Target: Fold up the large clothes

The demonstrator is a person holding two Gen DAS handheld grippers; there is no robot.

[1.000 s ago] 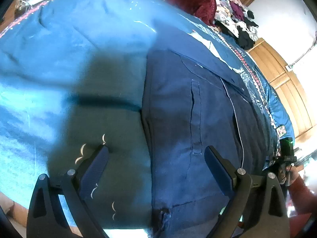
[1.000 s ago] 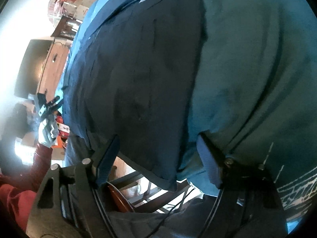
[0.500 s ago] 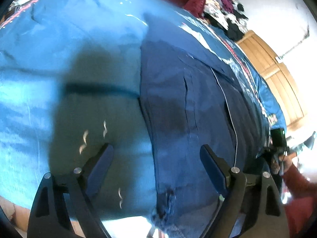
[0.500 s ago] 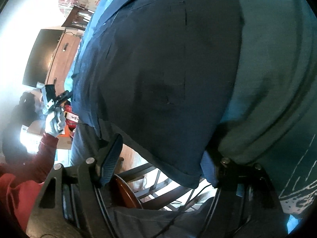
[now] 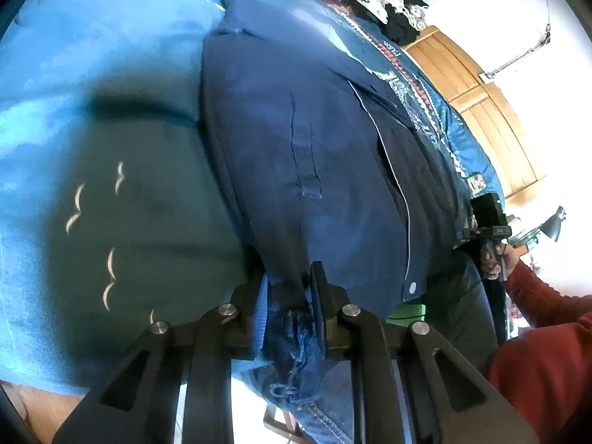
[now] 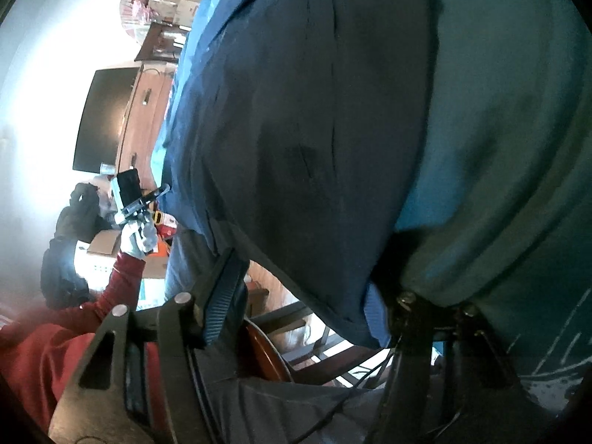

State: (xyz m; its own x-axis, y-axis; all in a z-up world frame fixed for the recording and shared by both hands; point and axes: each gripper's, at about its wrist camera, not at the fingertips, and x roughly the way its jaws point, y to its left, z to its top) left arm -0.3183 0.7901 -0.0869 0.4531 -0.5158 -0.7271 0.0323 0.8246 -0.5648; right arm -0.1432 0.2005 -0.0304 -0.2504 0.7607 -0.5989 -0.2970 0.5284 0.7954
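Leftmost in the left wrist view lies a blue bedspread [image 5: 92, 74] printed with pale bird shapes, covering a bed. To its right, dark navy trousers [image 5: 314, 140] lie spread flat along the bed, their near end hanging over the near edge. The left claw [image 5: 286, 298] is closed on that end, with frayed denim bunched between its pads. Farther right in that view, the right claw [image 5: 488, 229] shows small at the trousers' right edge, held in a hand [image 5: 497, 259] with a red sleeve behind it.

From the right wrist view, the left claw [image 6: 142, 199] shows small at the far left. The trousers [image 6: 314, 129] fill the middle and the bedspread [image 6: 518, 129] the right. The right claw [image 6: 307, 296] stands open, one pad beside the cloth's left edge and the other under the hem near the bedspread; it grips nothing yet.

To do the step well, the right claw should probably close on the hem corner, taking both layers and no bedspread. Both claws should then lift together, level and taut, so the fold lands straight with edges matched.
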